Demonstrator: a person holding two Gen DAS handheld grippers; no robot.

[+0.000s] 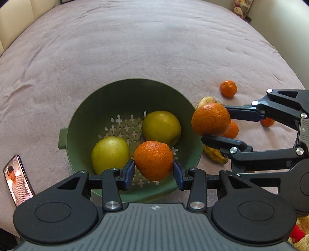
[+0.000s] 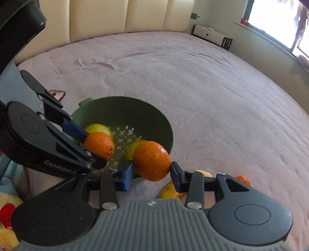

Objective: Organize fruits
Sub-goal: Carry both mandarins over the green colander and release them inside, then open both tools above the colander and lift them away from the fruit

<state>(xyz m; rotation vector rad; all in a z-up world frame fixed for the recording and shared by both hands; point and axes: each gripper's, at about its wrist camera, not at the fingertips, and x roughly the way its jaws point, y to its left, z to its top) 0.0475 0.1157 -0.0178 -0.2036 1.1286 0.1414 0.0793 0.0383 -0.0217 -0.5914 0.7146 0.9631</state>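
Our left gripper [image 1: 153, 170] clamps a round orange tangerine [image 1: 153, 160] over the green perforated plastic colander [image 1: 123, 90]; the right gripper [image 1: 214, 123] pinches another tangerine [image 1: 210, 118] near its right rim; we should lower each before loosening.

A wide bed takes up most of the room, its cover [image 2: 193, 86] a dusty pink, soft and lightly creased. At the head stands a tall padded headboard [image 2: 125, 17] in cream, divided into upright panels. Past the far corner a low white cabinet [image 2: 209, 34] sits against a pale greenish wall [image 2: 260, 48]. A bright window [image 2: 278, 19] on that side pours daylight over the bed. A phone [image 1: 18, 179] lies on the cover with its screen lit, and some stuffed toys [image 1: 241, 7] sit in a corner beyond the bed.
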